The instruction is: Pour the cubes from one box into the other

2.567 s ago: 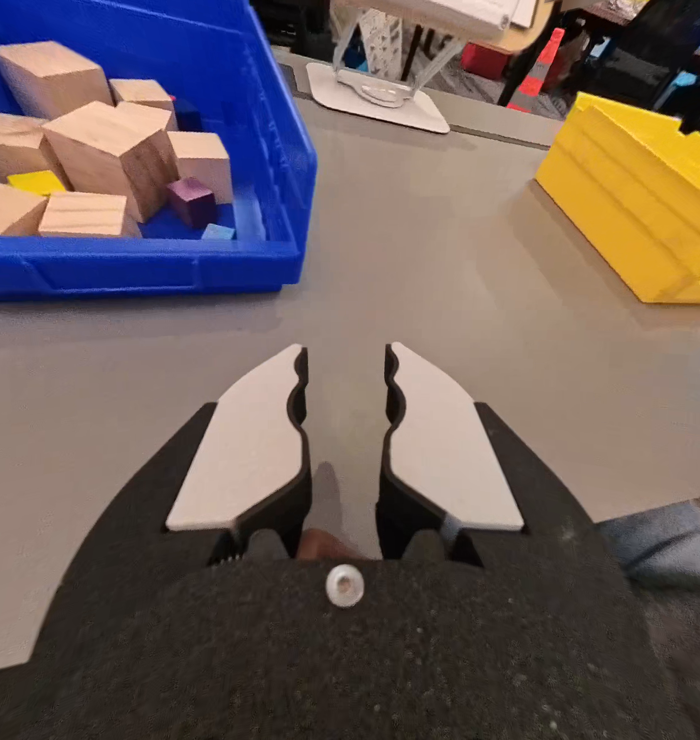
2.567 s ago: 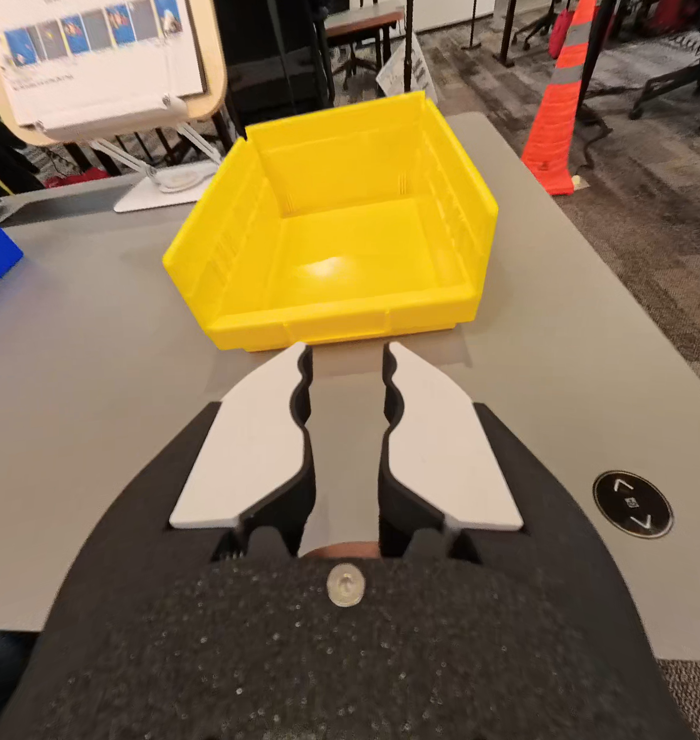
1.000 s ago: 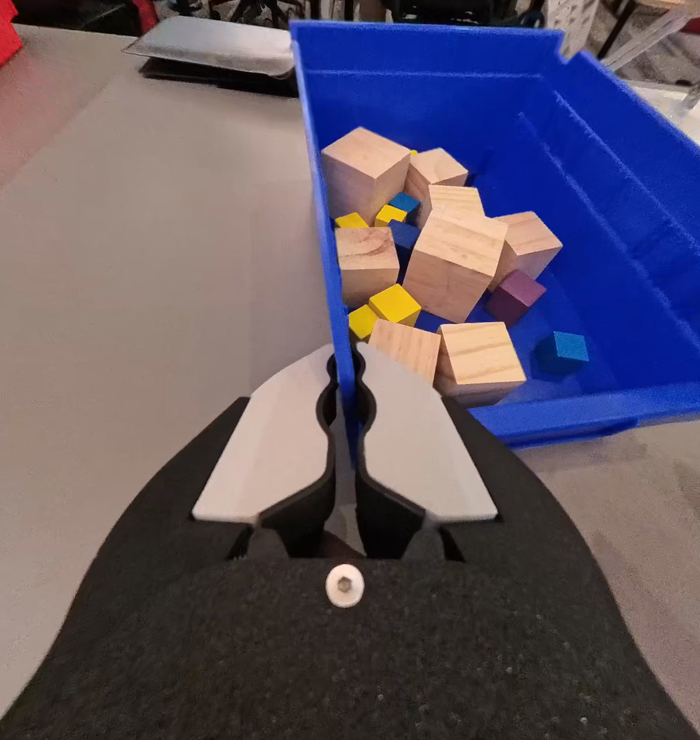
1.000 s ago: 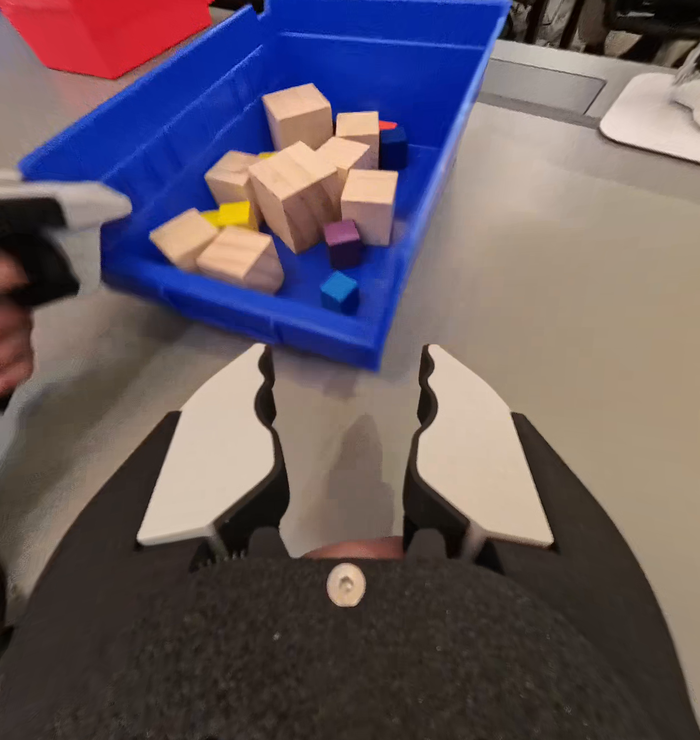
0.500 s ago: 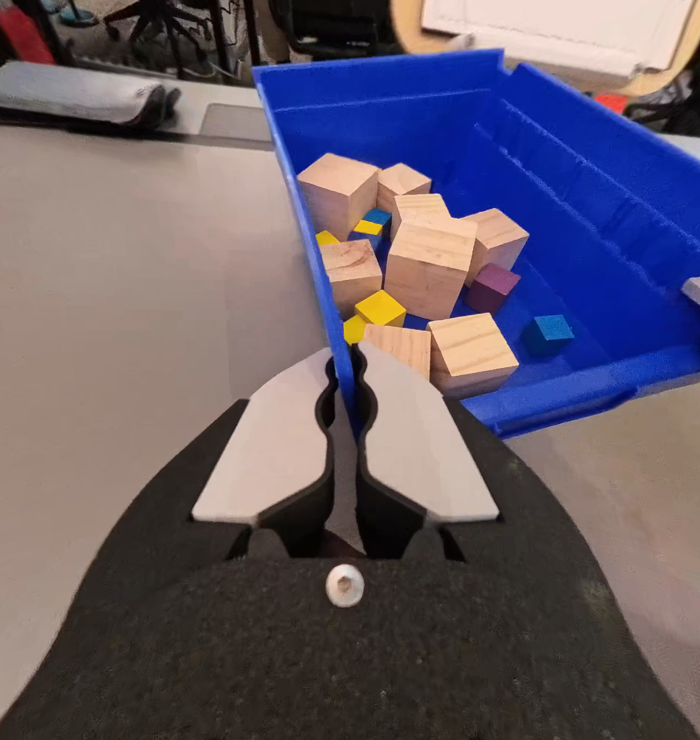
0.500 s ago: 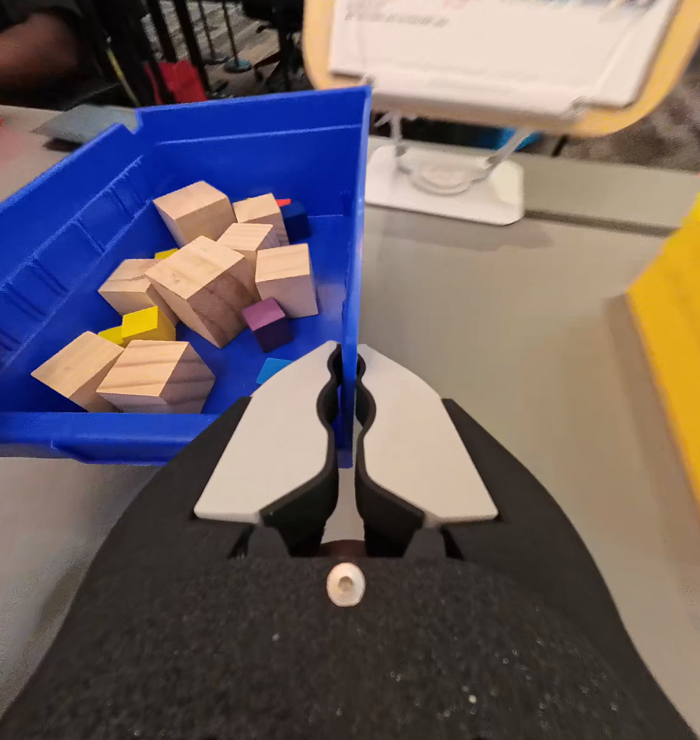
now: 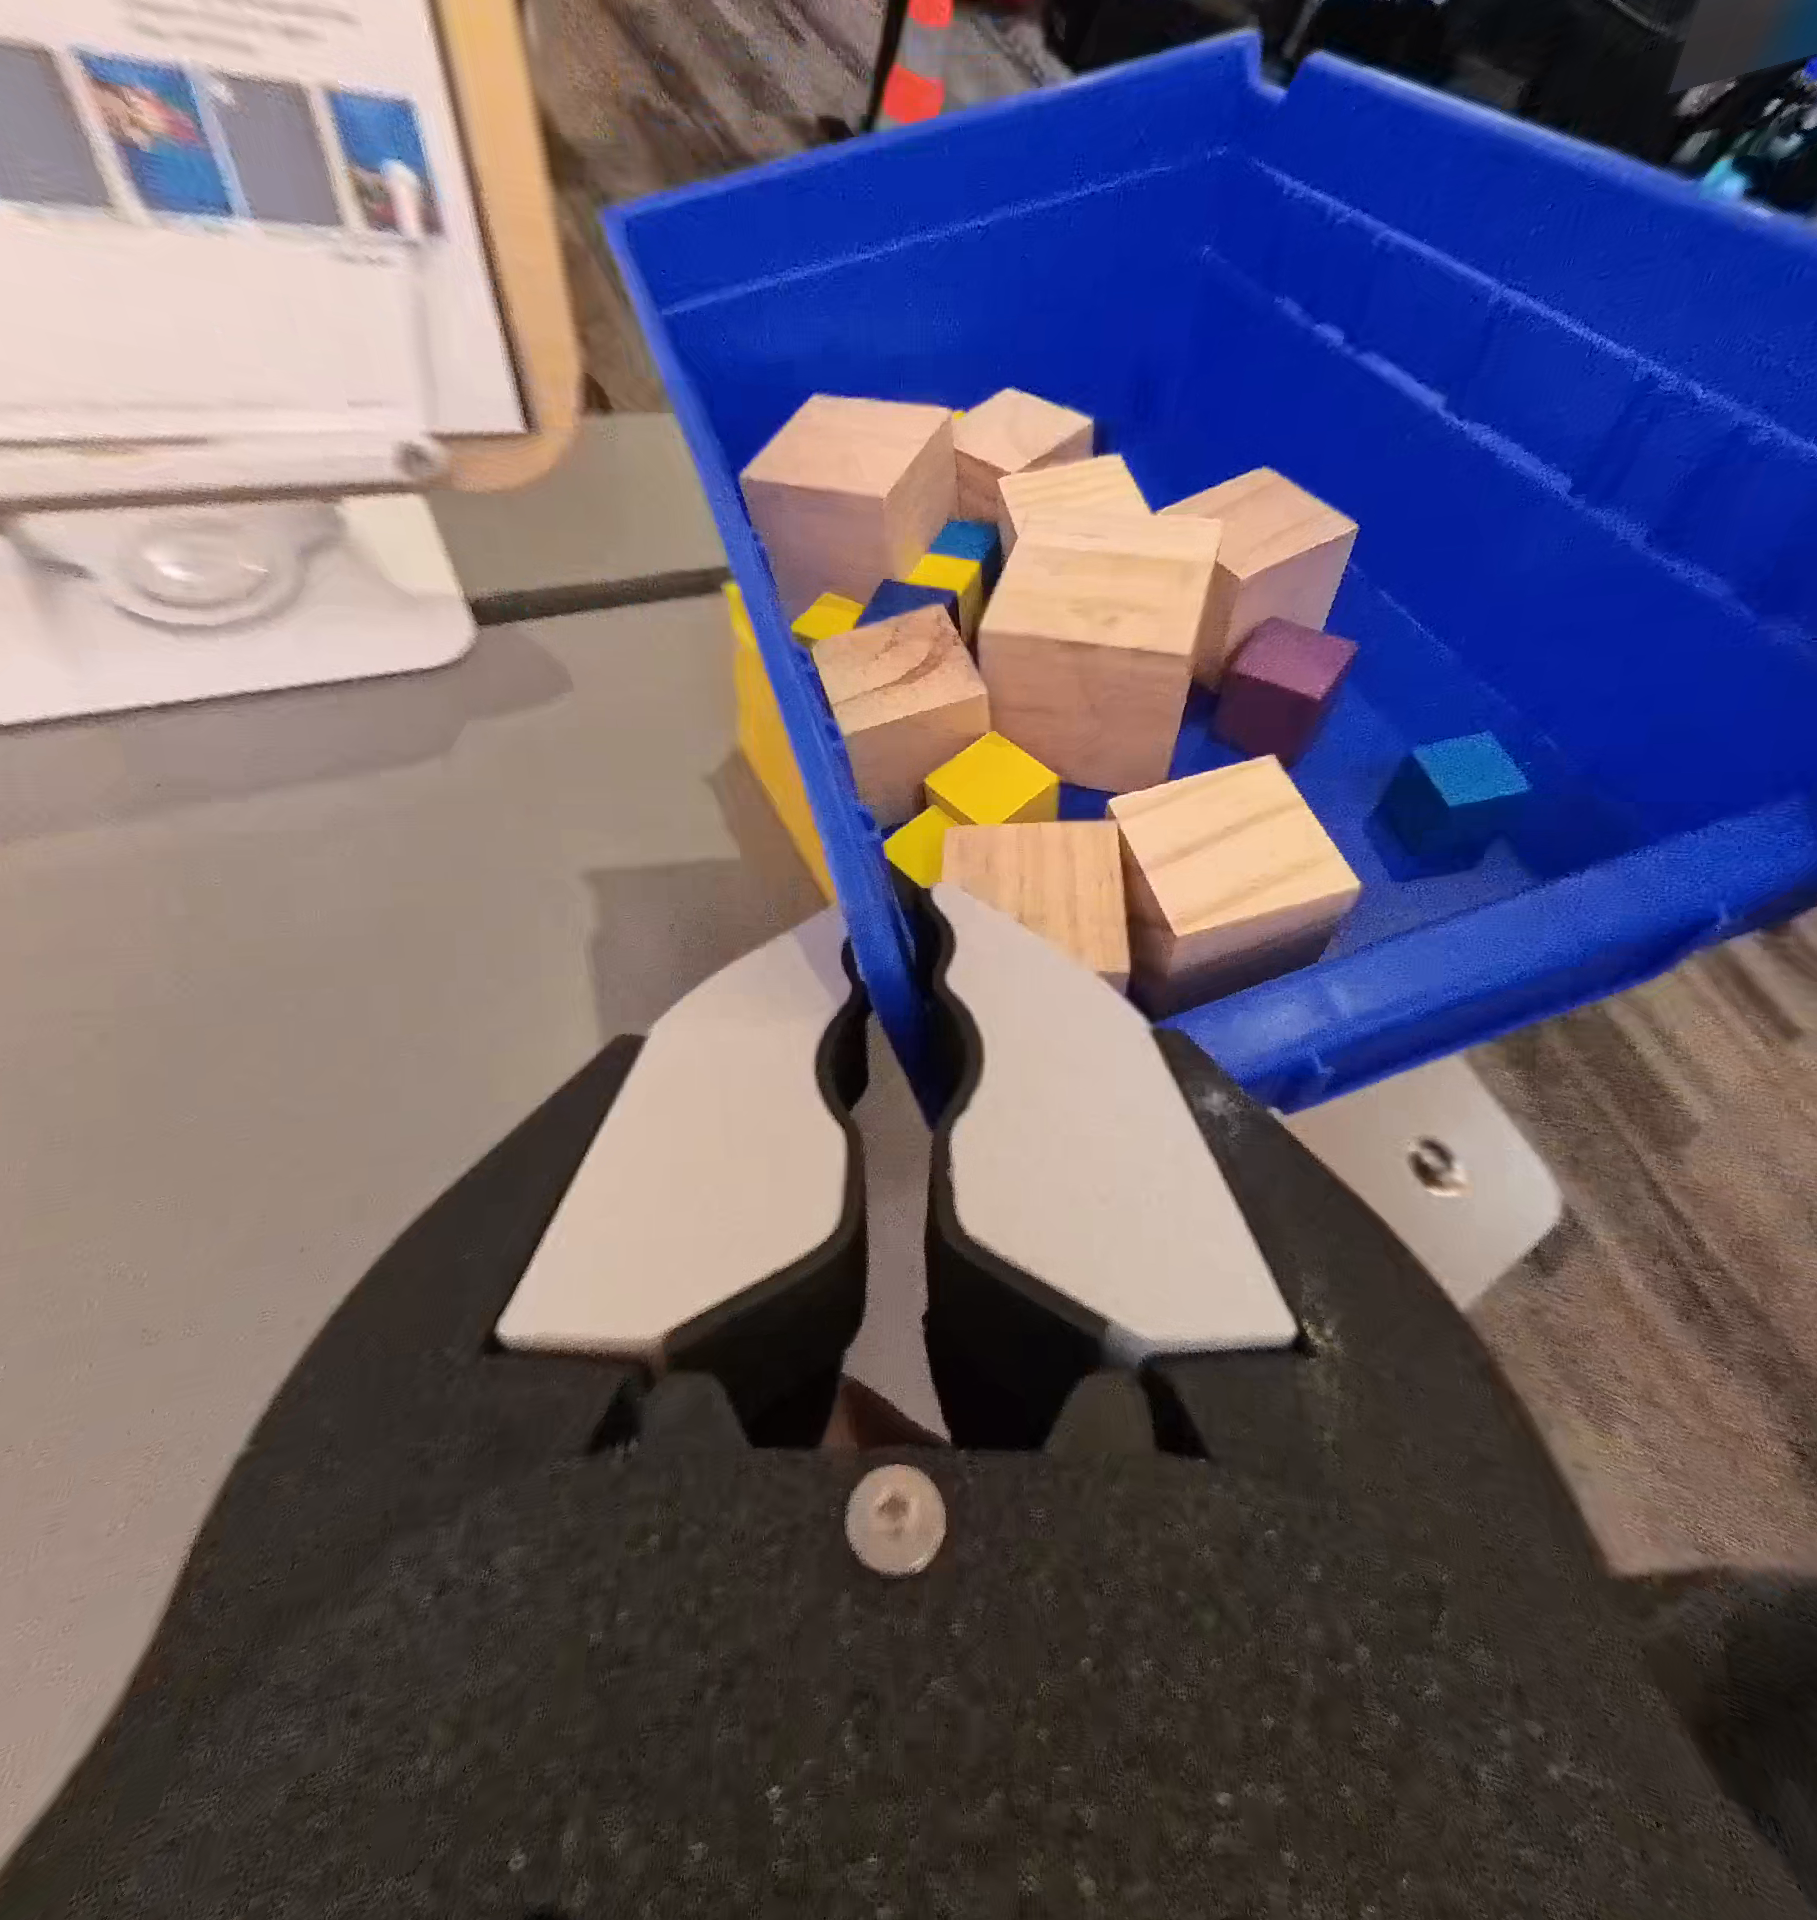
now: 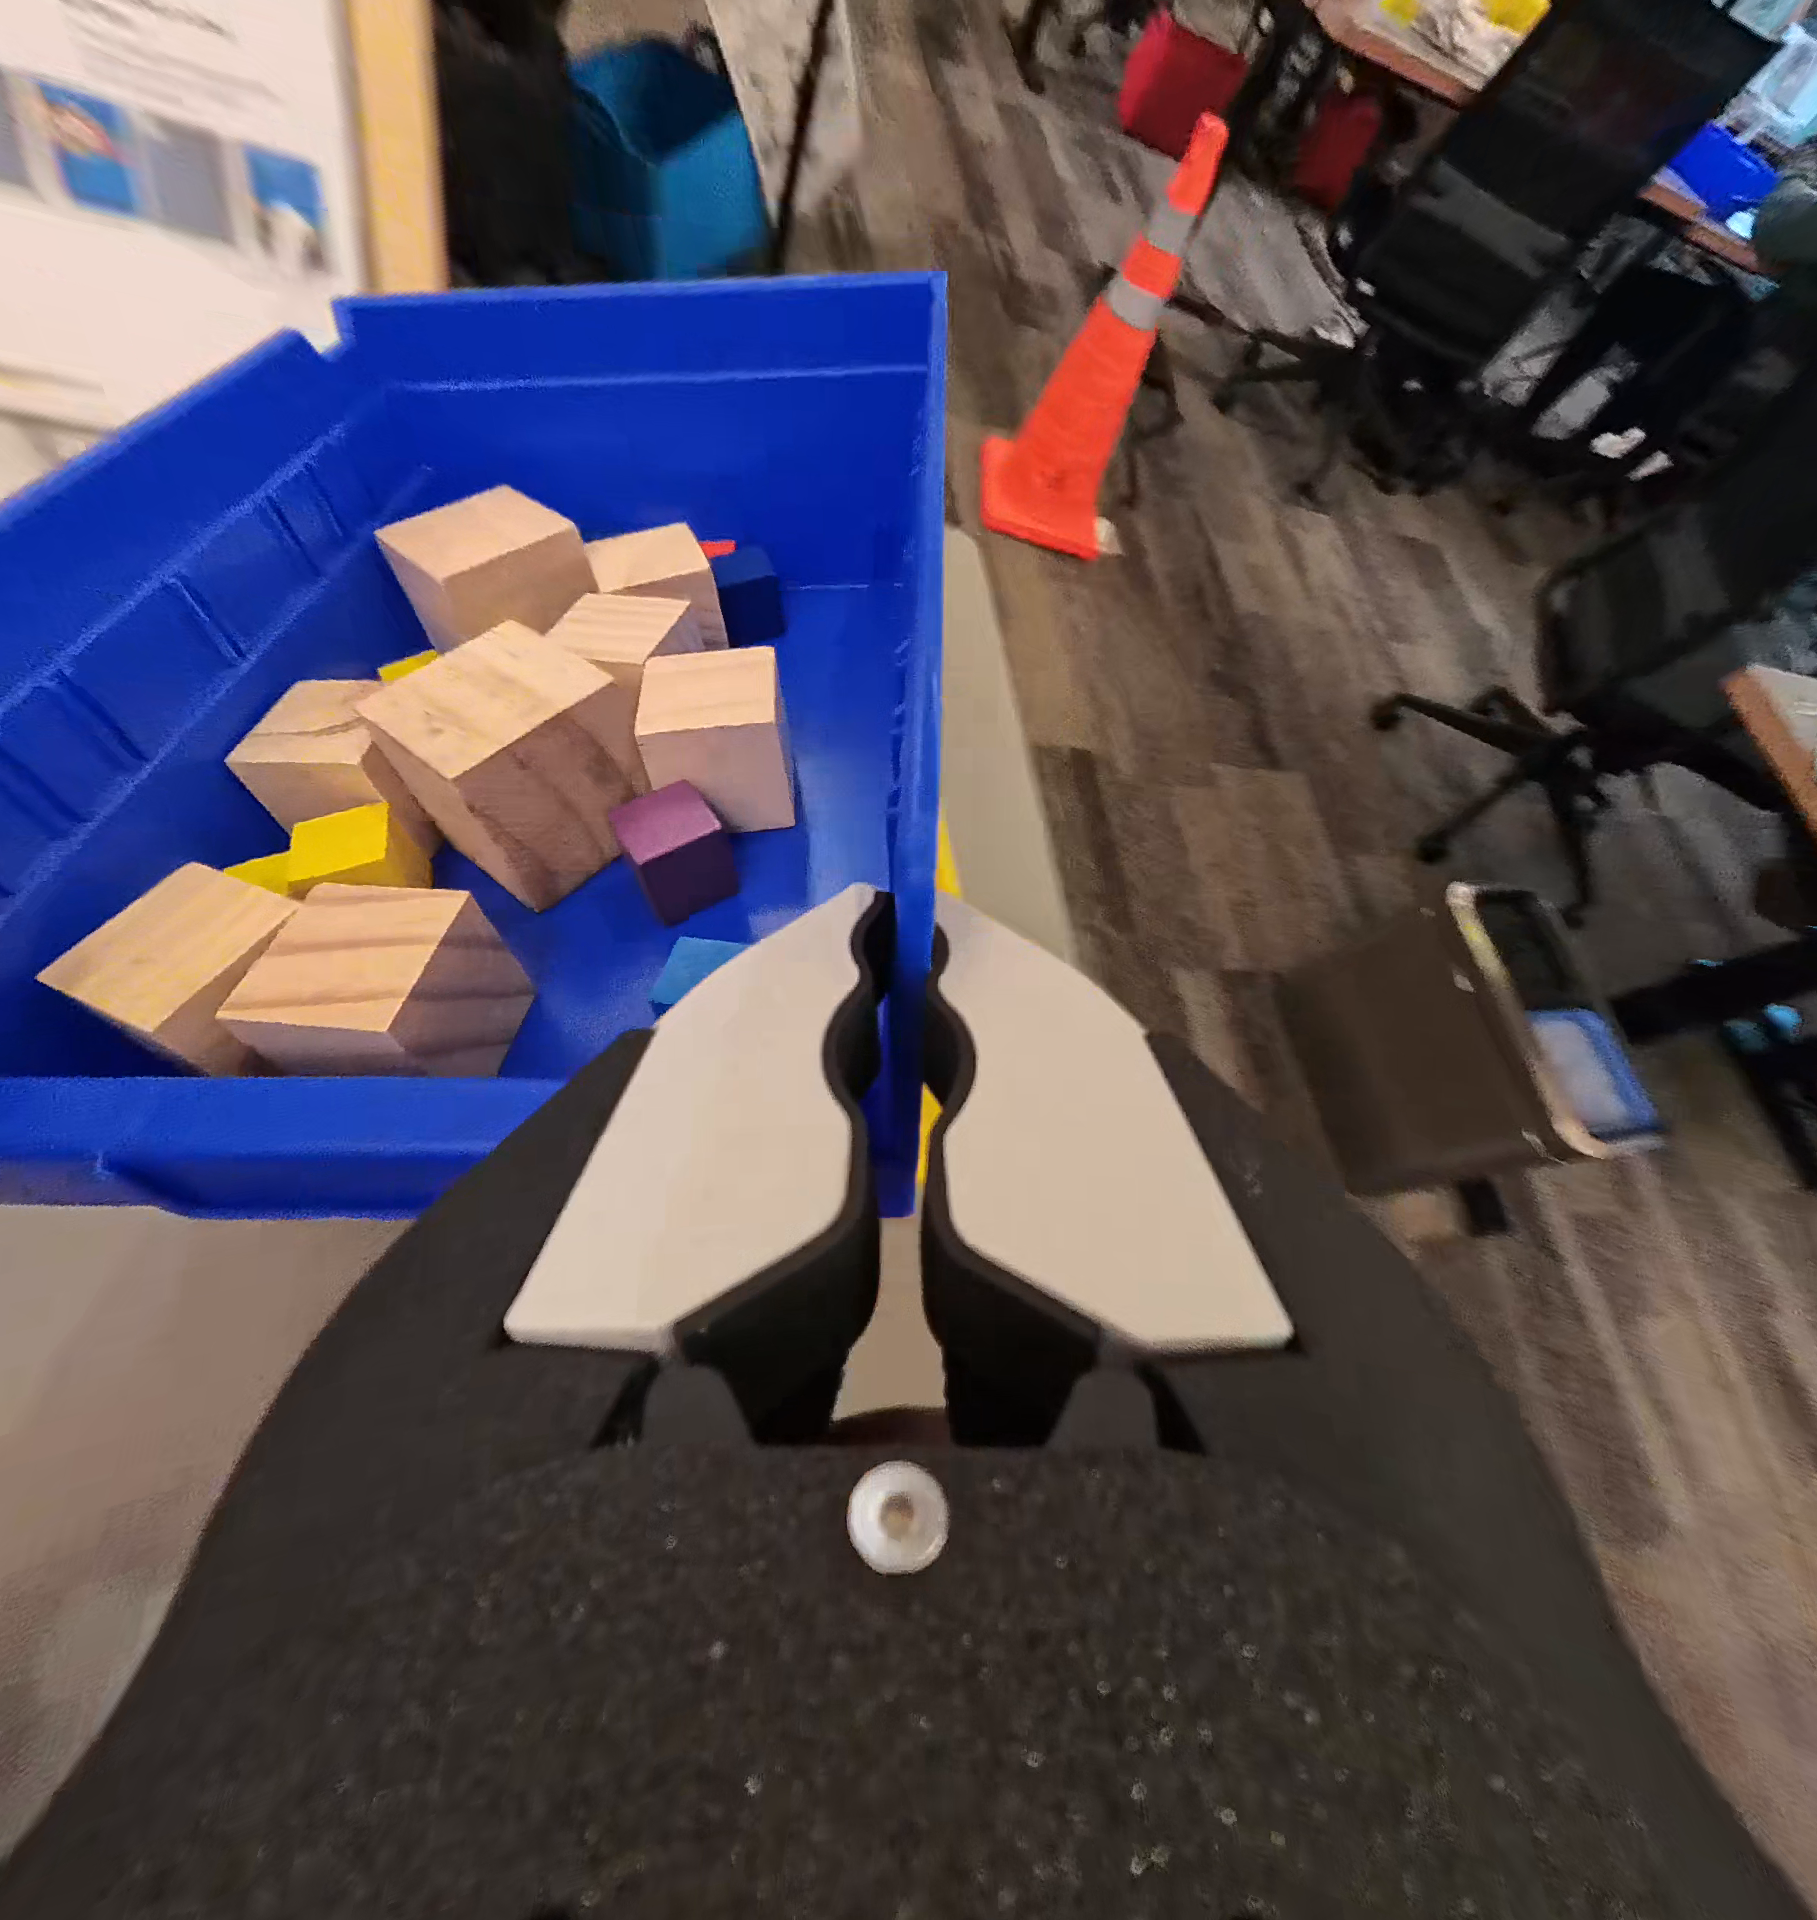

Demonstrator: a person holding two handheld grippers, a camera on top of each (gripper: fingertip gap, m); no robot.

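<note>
Blue plastic box (image 7: 1506, 343) of square wooden cubes (image 7: 1091, 644)

Blue box (image 7: 1506, 364); pale grained wooden cubes (image 7: 1091, 644); small yellow (image 7: 990, 779), purple (image 7: 1283, 675), teal (image 7: 1455, 784) cubes; grey table (image 7: 260, 987); orange cone (image 8: 1101, 364), grey bands.

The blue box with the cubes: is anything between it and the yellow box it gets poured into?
Nothing visible. The blue box is held up by both grippers, left and right, each clamped on a side wall. A strip of the yellow box shows just beyond its left wall, with nothing seen between them.
</note>
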